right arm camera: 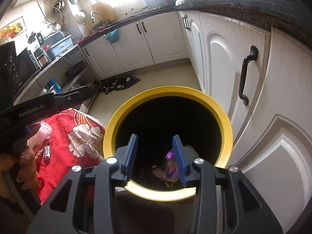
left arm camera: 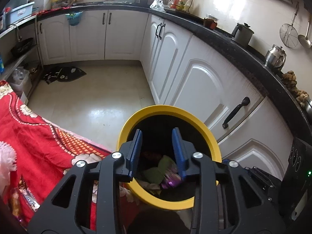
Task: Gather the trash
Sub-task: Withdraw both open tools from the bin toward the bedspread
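Dropping trash into the yellow bin (right arm camera: pixel 227 128): both tools, left tool (left arm camera: pixel 157 152) and right tool (right arm camera: pixel 156 156), hang part-open and empty above it. Next, fetch wrappers (right arm camera: pixel 45 152) at nine o'clock.

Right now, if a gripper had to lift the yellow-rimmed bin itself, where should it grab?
Pinch the yellow rim from above, one finger inside the bin and one outside. The rim is a thin band around an open mouth. The cabinet side looks tight, so the near edge is probably easier.
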Tool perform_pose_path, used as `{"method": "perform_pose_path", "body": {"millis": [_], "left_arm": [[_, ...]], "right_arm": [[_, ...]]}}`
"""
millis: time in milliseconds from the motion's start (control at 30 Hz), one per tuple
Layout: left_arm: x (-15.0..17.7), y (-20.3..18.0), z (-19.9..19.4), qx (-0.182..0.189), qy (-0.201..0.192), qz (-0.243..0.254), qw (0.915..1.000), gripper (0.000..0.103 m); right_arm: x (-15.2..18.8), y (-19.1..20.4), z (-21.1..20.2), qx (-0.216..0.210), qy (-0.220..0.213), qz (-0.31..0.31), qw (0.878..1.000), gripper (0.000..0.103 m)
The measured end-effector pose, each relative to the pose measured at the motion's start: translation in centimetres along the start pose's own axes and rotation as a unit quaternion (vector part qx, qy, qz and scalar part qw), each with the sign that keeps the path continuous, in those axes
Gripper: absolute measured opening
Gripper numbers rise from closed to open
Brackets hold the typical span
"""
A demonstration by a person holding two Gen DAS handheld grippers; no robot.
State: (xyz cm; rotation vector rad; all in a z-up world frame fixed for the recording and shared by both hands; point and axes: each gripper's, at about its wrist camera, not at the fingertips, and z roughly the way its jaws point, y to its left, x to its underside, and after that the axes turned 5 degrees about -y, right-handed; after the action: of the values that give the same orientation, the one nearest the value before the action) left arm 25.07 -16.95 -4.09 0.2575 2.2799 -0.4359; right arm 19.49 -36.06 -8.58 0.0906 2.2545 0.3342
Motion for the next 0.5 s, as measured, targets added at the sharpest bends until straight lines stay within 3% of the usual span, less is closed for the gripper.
{"method": "perform_pose_path", "body": {"millis": [67, 300, 467, 500], "left_arm": [[0.1, 0.3, -0.3, -0.004, 0.000, -0.002, 1.0000, 0.041], [0.1, 1.3, -1.2, -0.020, -0.005, -0.012, 0.9997, 0.065], [0.1, 2.4, -2.6, -0.027, -0.016, -0.024, 0.9992, 0.092], [0.1, 2.6, -2.9, -0.029, -0.019, -0.026, 0.9991, 0.092]], "right_arm": [[-0.1, 0.0, -0.2, 0.003, -0.004, 0.002, 1.000, 0.048], [-0.8, 0.1, -1.5, 0.015, -0.030, 0.003, 0.999, 0.064], [-1.2, 0.5, -2.3, 0.020, -0.048, 0.003, 0.999, 0.073], [-1.3, 0.6, -2.5, 0.019, -0.051, 0.002, 0.999, 0.075]]}}
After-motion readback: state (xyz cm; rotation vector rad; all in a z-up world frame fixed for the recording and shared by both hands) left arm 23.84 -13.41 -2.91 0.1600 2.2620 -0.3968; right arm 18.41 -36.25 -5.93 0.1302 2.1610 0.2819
